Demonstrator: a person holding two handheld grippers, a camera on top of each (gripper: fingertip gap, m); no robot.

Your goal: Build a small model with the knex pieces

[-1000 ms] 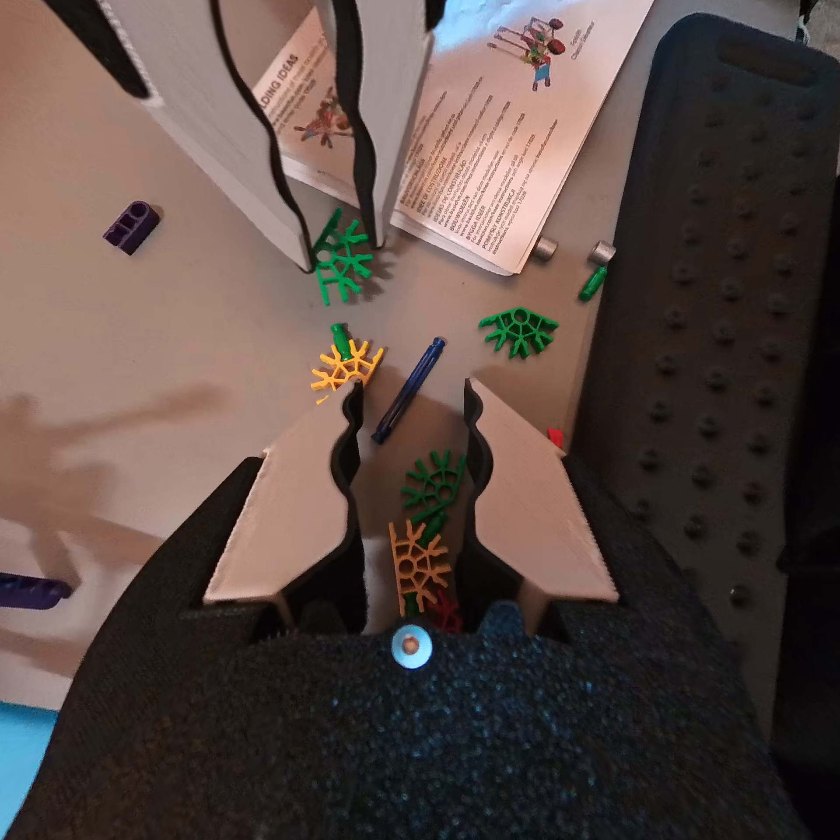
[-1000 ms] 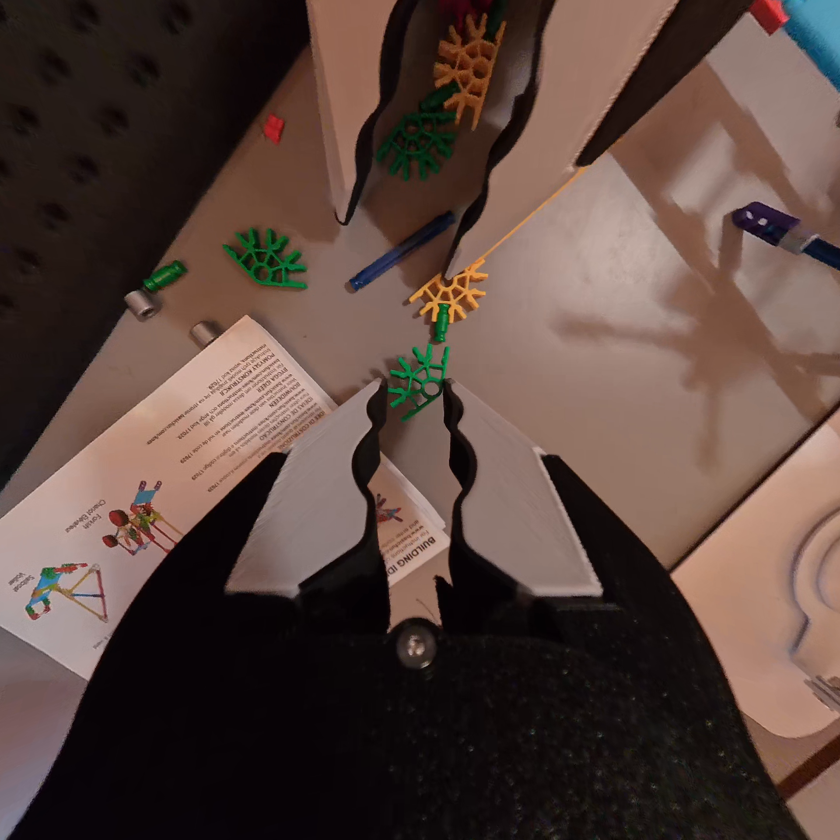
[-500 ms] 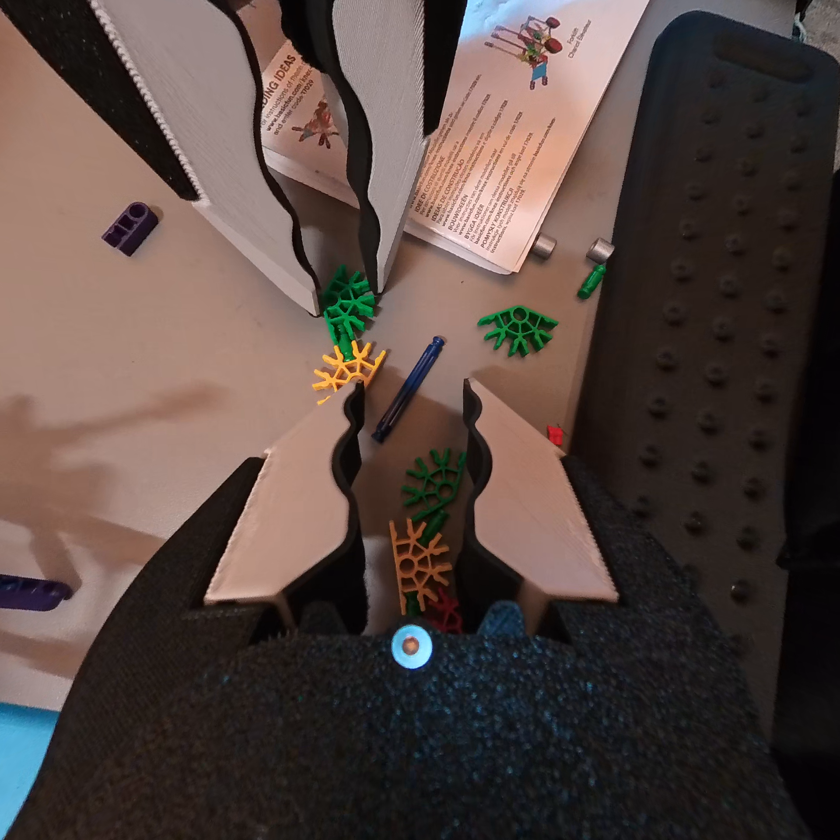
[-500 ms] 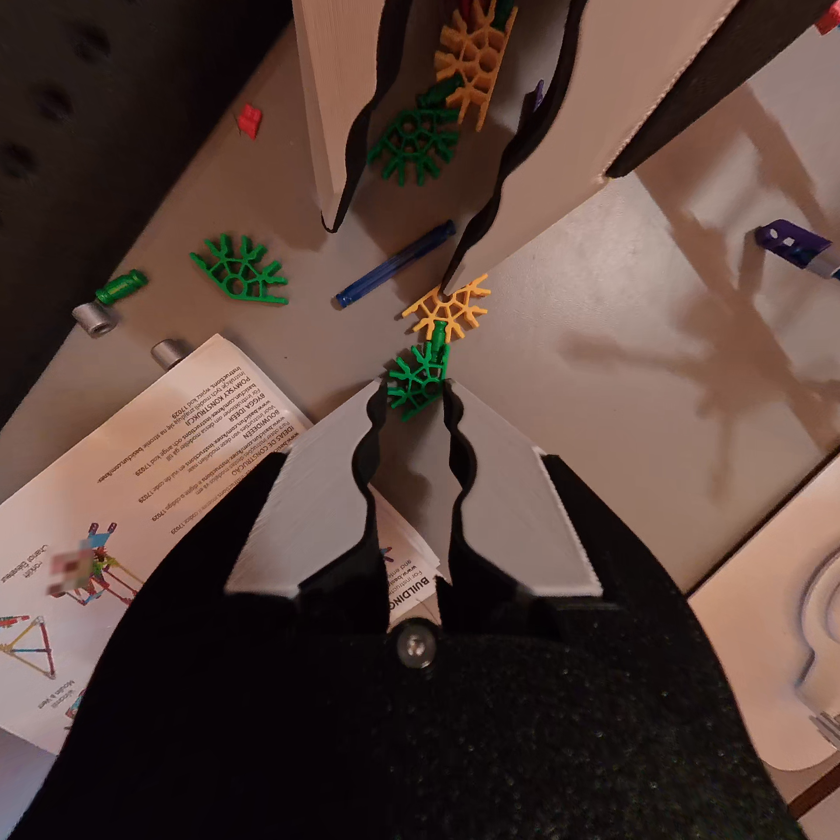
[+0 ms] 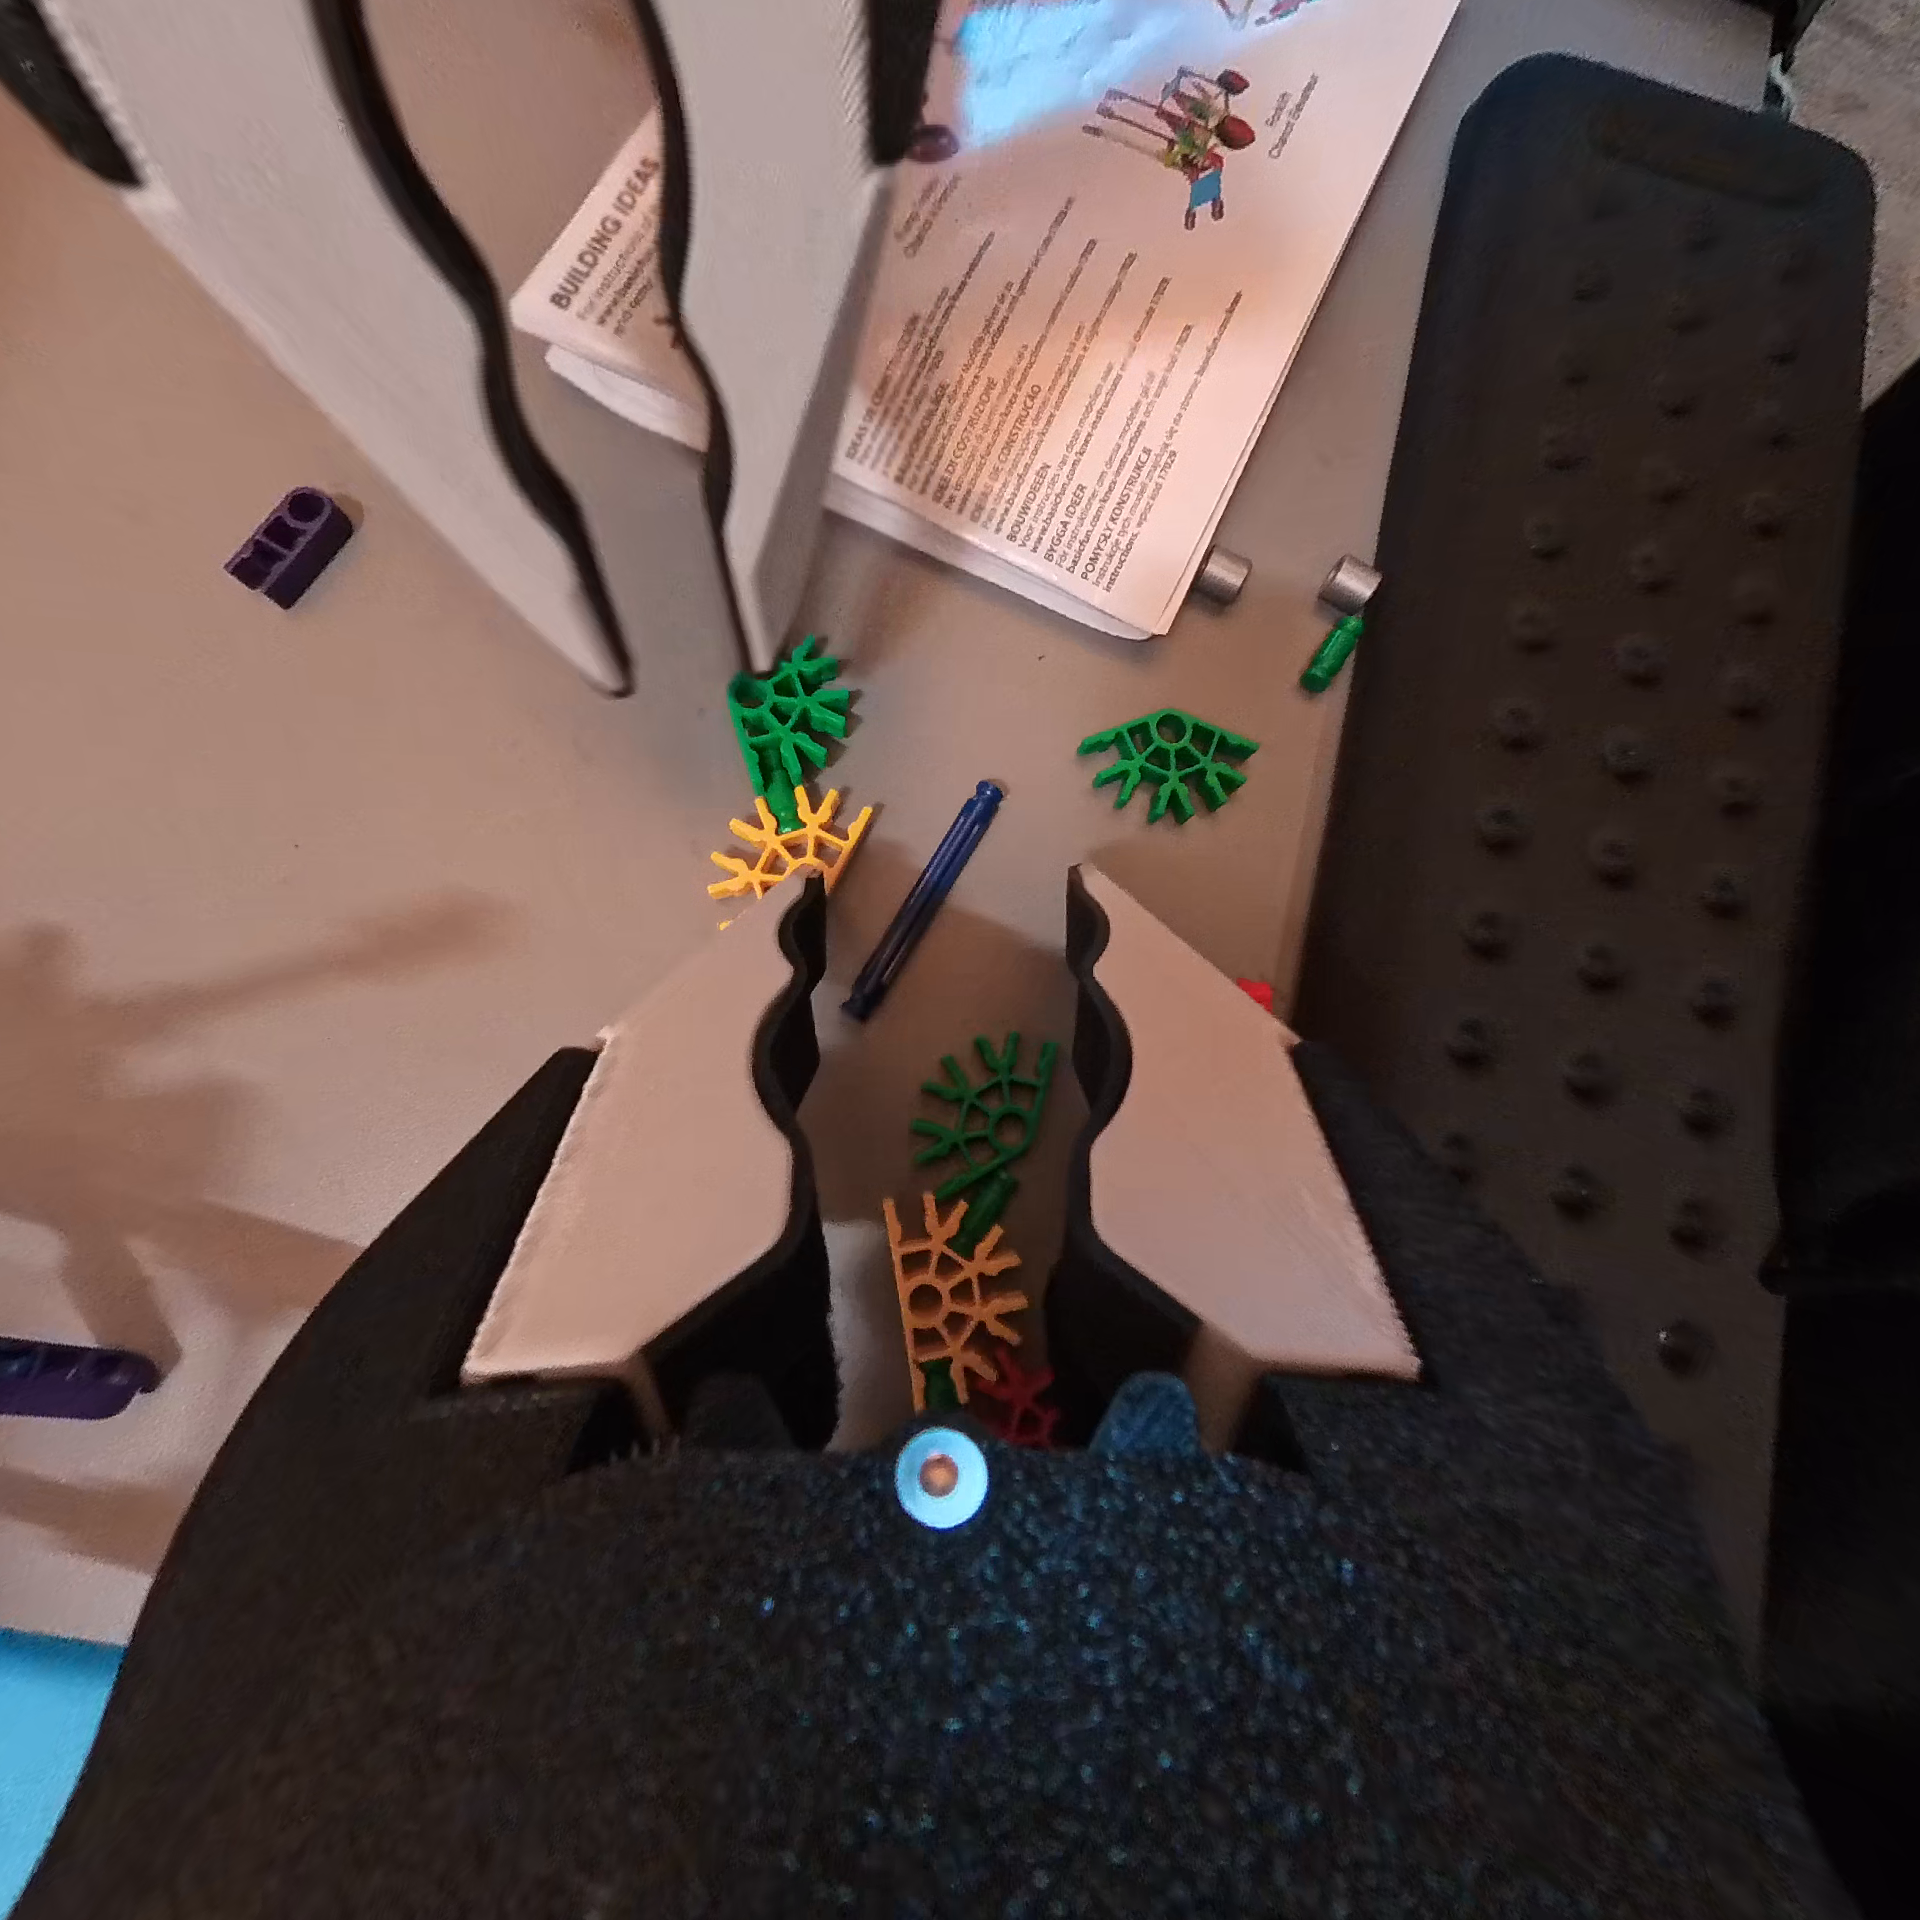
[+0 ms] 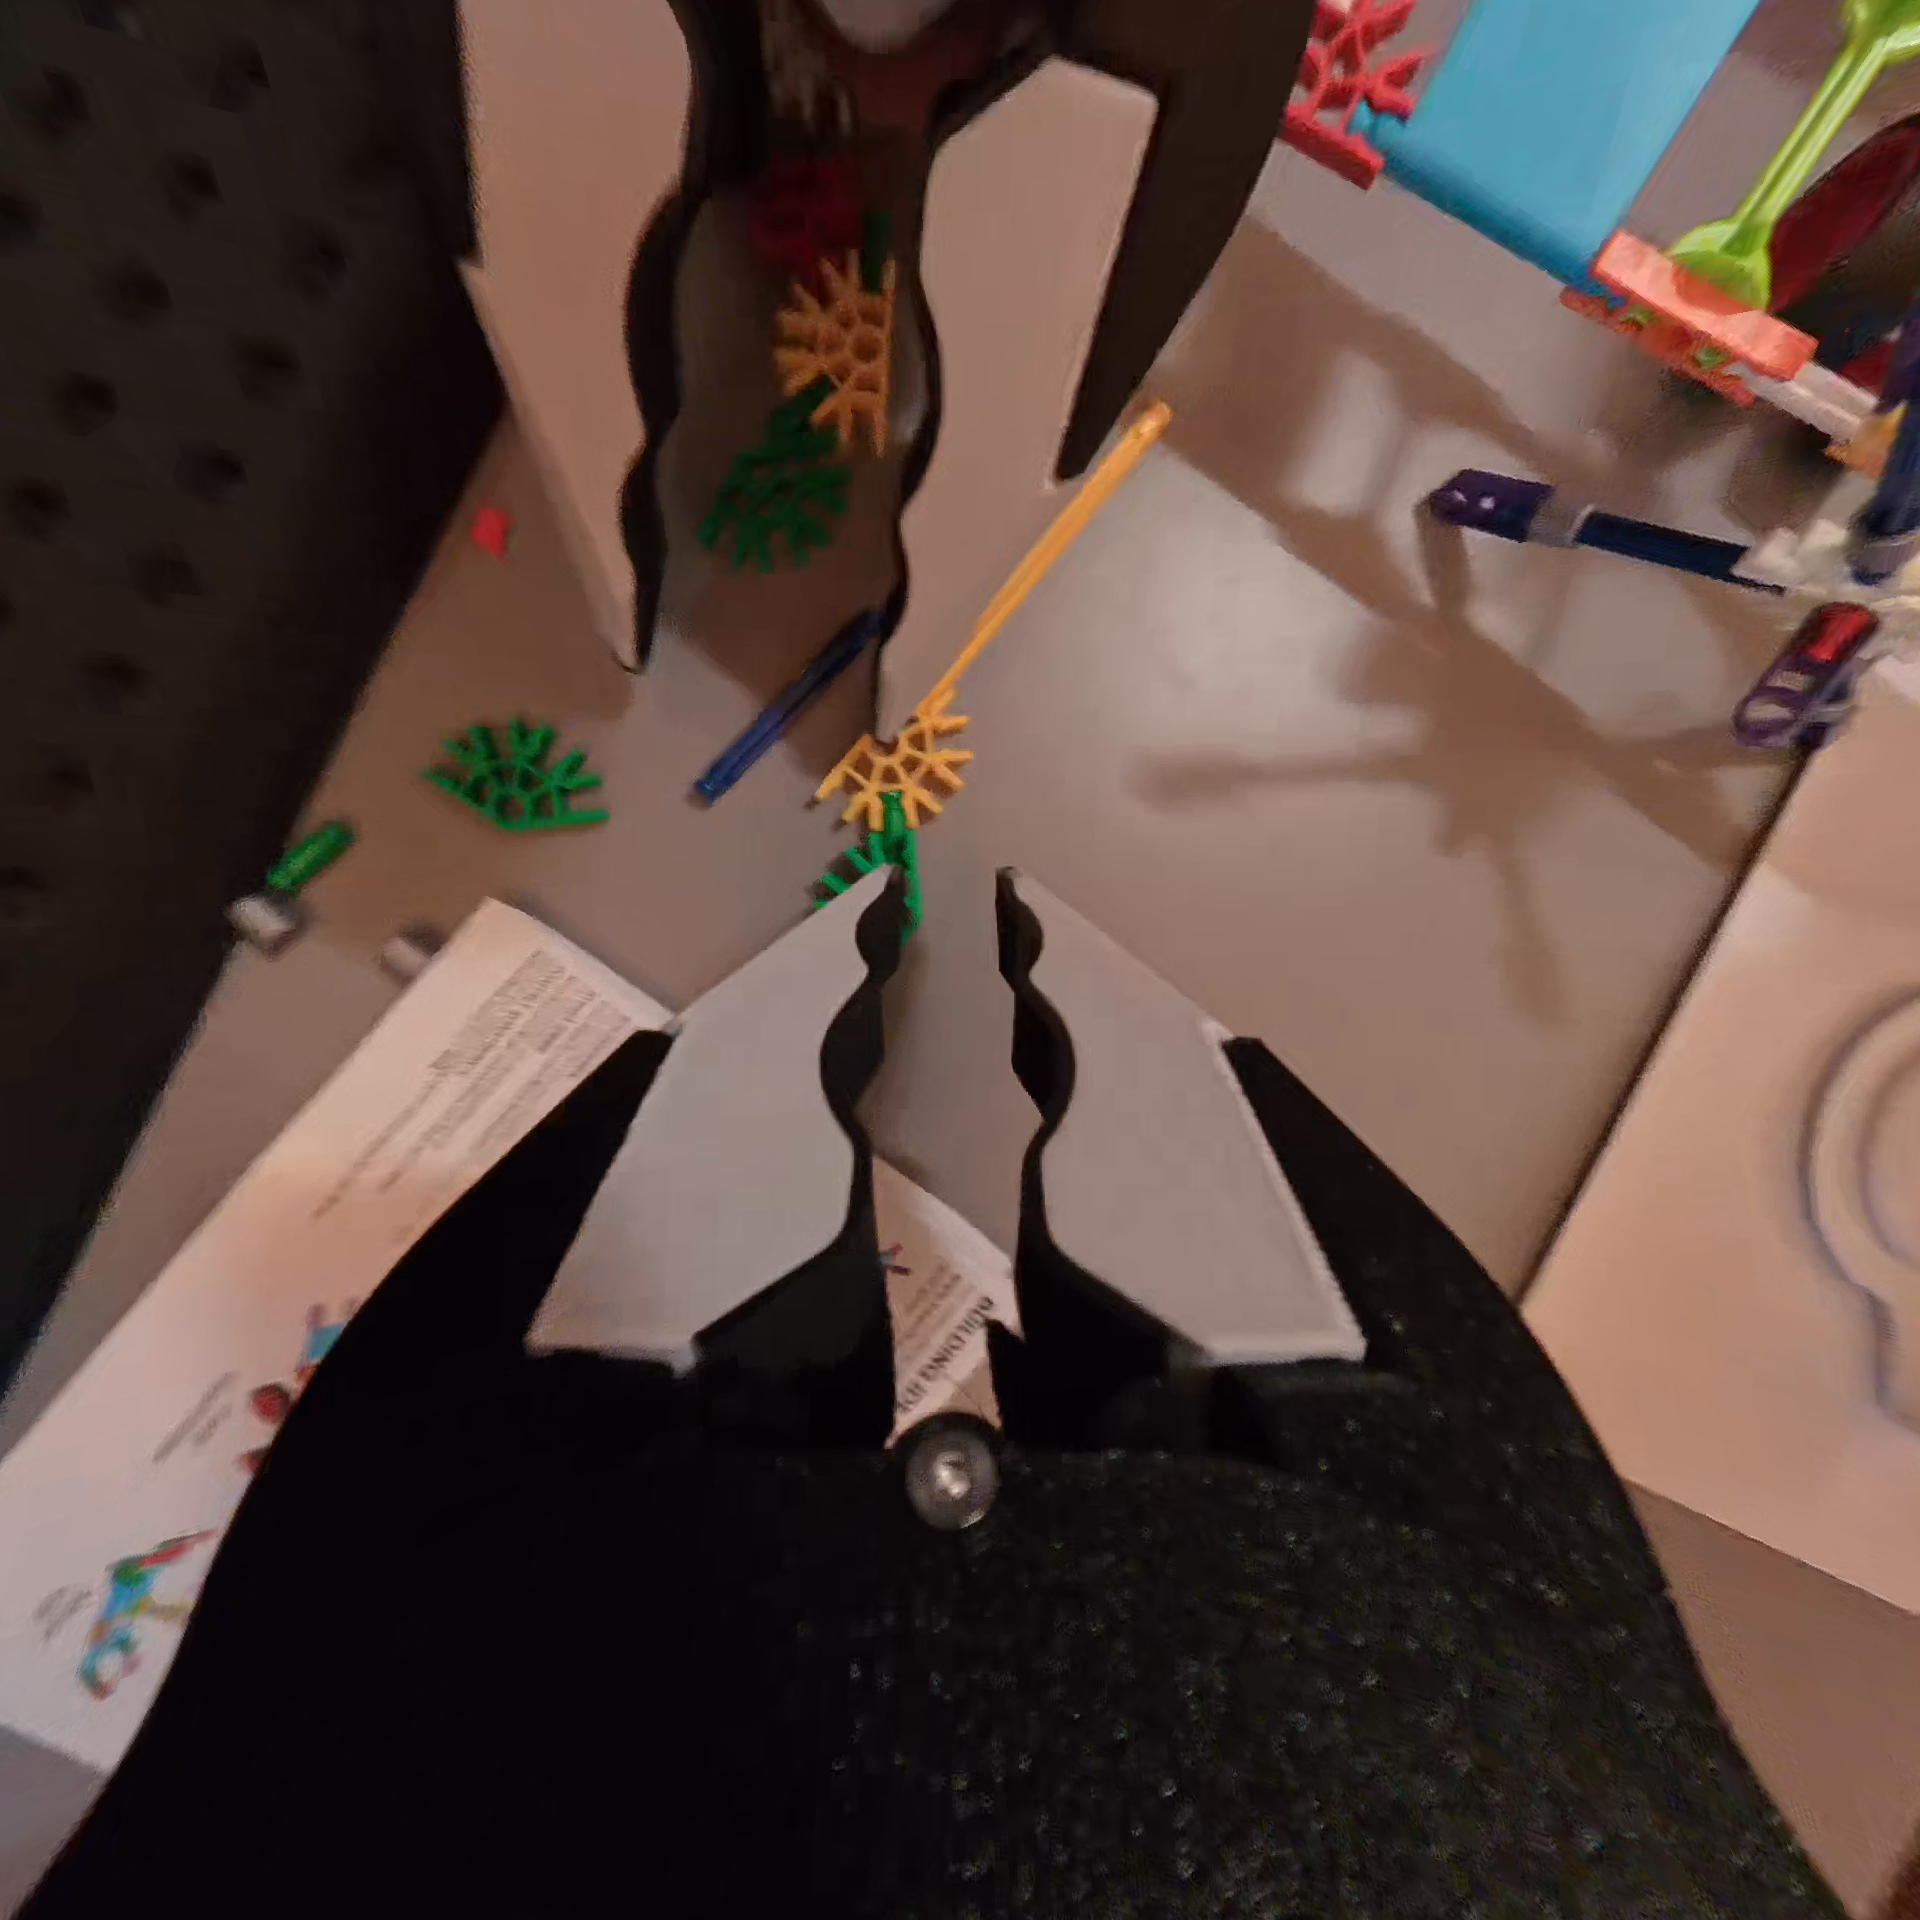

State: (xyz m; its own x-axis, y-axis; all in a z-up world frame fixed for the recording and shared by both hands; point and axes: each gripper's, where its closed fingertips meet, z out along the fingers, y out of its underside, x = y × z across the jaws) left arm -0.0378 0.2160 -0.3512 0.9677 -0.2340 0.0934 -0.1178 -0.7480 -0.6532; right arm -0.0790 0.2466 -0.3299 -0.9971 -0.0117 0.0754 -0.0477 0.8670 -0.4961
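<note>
My left gripper (image 5: 948, 894) is open and low over the table. A blue rod (image 5: 920, 904), a green connector (image 5: 987, 1107) and a yellow connector (image 5: 951, 1299) lie loose between its fingers. My right gripper (image 6: 945, 883) is open by a narrow gap and holds nothing. It also shows at the top of the left wrist view (image 5: 686, 665). A green fan connector (image 5: 790, 717) lies just off its fingertip, half hidden in the right wrist view (image 6: 883, 862). A short green rod joins it to a yellow connector (image 5: 790, 852) that carries a yellow rod (image 6: 1039, 561).
An instruction booklet (image 5: 1091, 343) lies under the right gripper. A black studded mat (image 5: 1610, 727) borders the table. A loose green connector (image 5: 1169, 764), two grey cylinders (image 5: 1221, 571) and a purple piece (image 5: 291, 540) lie around. A blue box (image 6: 1538, 135) and a toy model stand beyond.
The right gripper pushed the green connector onto the yellow connector's short rod, then came off it and lifted back. The left gripper has not moved.
</note>
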